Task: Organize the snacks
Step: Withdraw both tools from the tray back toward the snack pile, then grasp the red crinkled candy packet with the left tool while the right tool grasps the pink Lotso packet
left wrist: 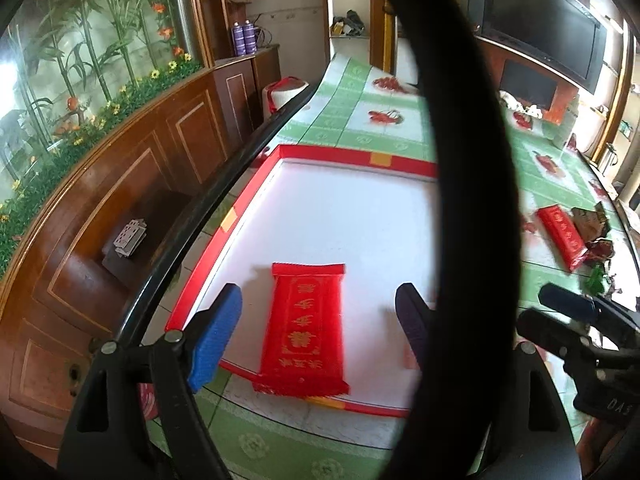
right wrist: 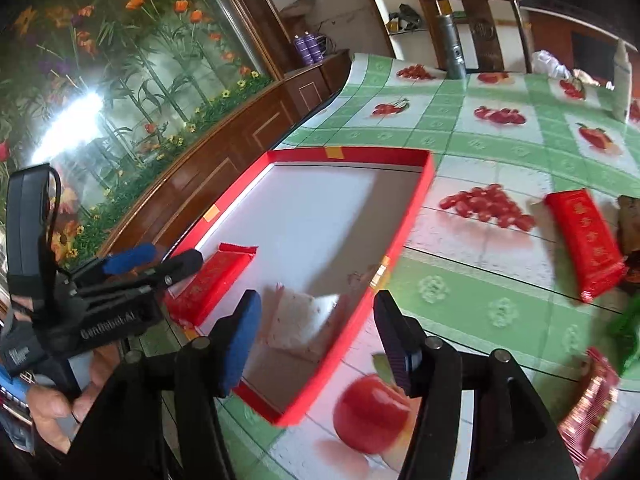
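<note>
A shallow red-walled box (left wrist: 360,161) with a white floor sits on the green fruit-print tablecloth. A red snack packet (left wrist: 306,328) with gold lettering lies flat in its near end, between the fingers of my left gripper (left wrist: 316,332), which is open and not pressing it. In the right wrist view my right gripper (right wrist: 318,340) is open over the box's near right corner, where a pale pinkish packet (right wrist: 300,320) rests inside. That view also shows the left gripper (right wrist: 160,260) above the red packet (right wrist: 212,280). Another red packet (right wrist: 584,240) lies on the cloth to the right.
More wrapped snacks, red (right wrist: 592,400), green (right wrist: 628,332) and brown (right wrist: 630,220), crowd the table's right side. A metal cylinder (right wrist: 452,48), a white bottle (right wrist: 622,80) and a wooden chair (right wrist: 480,28) stand at the far end. A thick black cable (left wrist: 460,160) crosses the left wrist view. A wooden cabinet (left wrist: 120,200) runs beside the table's left edge.
</note>
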Motion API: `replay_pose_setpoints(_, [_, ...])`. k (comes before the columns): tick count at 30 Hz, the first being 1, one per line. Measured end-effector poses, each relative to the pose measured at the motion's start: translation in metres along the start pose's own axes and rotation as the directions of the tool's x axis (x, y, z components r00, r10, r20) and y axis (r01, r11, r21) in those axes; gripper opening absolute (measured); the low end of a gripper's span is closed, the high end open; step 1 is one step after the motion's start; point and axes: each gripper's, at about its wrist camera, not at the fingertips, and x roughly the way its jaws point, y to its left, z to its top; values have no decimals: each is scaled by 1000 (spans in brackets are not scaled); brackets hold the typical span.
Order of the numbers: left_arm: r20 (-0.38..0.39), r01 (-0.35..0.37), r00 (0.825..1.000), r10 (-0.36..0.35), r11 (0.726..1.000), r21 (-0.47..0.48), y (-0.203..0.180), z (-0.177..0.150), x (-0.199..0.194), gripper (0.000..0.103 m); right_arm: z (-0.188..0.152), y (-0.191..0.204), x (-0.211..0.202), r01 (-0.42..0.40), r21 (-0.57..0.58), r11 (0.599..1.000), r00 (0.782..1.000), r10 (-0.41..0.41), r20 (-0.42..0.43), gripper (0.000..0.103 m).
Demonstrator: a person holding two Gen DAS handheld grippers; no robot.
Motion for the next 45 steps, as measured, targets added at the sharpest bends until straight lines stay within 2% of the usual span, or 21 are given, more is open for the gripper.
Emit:
replay_pose_setpoints(1, [5,11,1000,-11,1000,2,-3,0,-3,80,-3,-2,-6,13,-3,1000,1000,-13,5,61])
replay_pose_setpoints(3, [13,33,999,-33,999,13,-12,0,-10,84,-13,-9,-23,41,-3,999,999,-41,19,71])
replay_pose_setpoints(5, [19,61,998,-61,998,30,-24,-2,-15,85,-28,-21,-45,82,12,997,996,-83,33,73])
replay_pose_setpoints(10, [-3,135,991,-136,985,109,-69,-11,-21,86,-59,-59,-89,184,89,979,981,-189,46,74])
replay_pose_setpoints(14, [-33,196,981,-193,966,170,-107,-20,-25,90,-87,-94,-128,272,177,946,958,-284,45,74])
replay_pose_setpoints(20, [-81,255,967,-243,938,234,-152,-34,-24,91,-118,-127,-165,340,279,898,931,-364,39,74])
replay_pose_setpoints(24, [-89,272,962,-257,927,260,-171,-39,-28,91,-133,-136,-176,356,298,886,925,-379,19,74])
replay_pose_setpoints(31, [-108,291,956,-272,915,280,-190,-41,-27,91,-146,-126,-176,362,239,901,928,-372,-4,74])
replay_pose_setpoints(36, [-117,303,953,-280,906,295,-201,-40,-23,91,-150,-114,-166,392,185,901,919,-392,-37,74])
replay_pose_setpoints(45, [-122,335,942,-312,884,326,-222,-39,-26,91,-151,-111,-162,406,179,896,913,-404,-46,74])
